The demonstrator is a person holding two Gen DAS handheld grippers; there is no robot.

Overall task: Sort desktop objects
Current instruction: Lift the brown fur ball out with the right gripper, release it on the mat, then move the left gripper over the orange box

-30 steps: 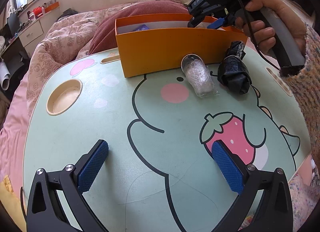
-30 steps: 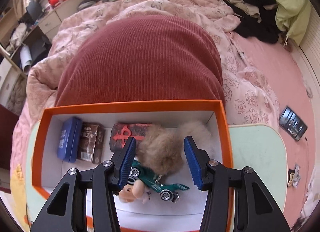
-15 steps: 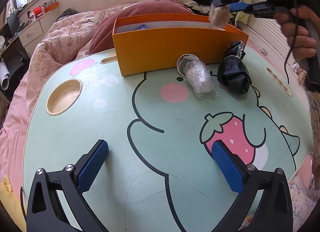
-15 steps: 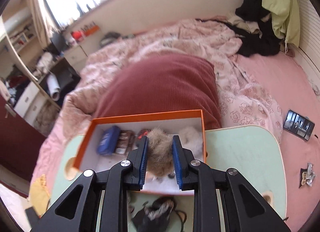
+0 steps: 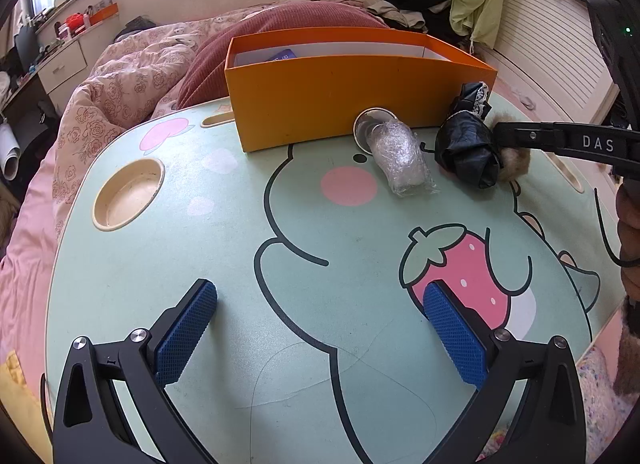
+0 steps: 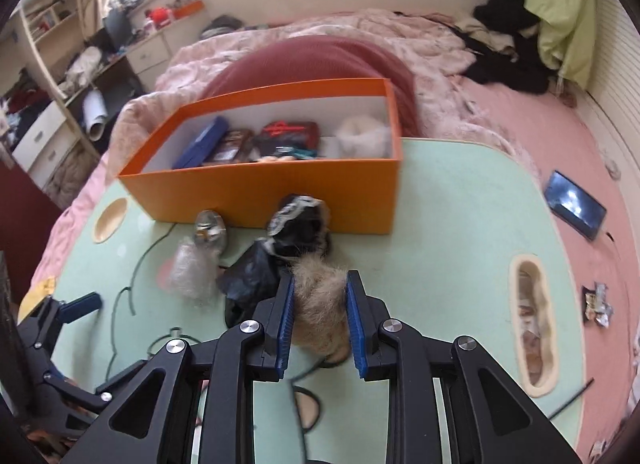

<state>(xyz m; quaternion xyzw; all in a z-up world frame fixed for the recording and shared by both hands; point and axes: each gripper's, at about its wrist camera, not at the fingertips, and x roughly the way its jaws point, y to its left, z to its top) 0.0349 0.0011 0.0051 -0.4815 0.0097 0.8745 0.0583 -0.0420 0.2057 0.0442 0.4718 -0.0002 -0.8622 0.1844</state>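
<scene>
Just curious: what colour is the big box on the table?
Orange outside, white inside; right wrist view shows it best.

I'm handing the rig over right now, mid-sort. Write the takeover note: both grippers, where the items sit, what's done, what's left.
Right gripper: shut on the brown fur ball, held above the table beside the black bag.
Left gripper: open, empty, low over the table's near edge.
Orange box: holds a blue case, dark packets, a white fluffy item.
On the table in front of the box: plastic-wrapped cup, black bag.
Left: set the fur ball down; where the rest belongs isn't evident.
</scene>
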